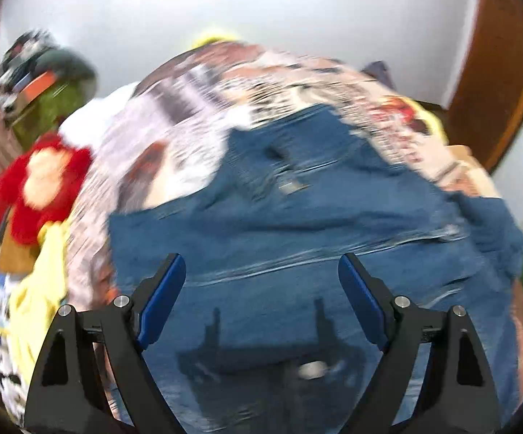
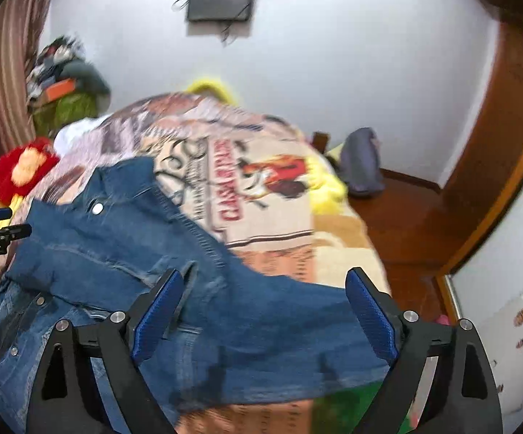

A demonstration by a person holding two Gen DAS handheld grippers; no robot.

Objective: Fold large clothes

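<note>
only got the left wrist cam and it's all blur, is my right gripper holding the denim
Observer: No. In the right wrist view the right gripper is open, with nothing pinched; the denim jacket lies on the bed below it.
Operator: is the jacket flat
Observer: Not fully. One sleeve stretches out toward the right, across the printed bedspread.
Operator: anything on the floor that side
Observer: A grey bag sits on the wooden floor by the wall, beyond the bed's far corner.
</note>
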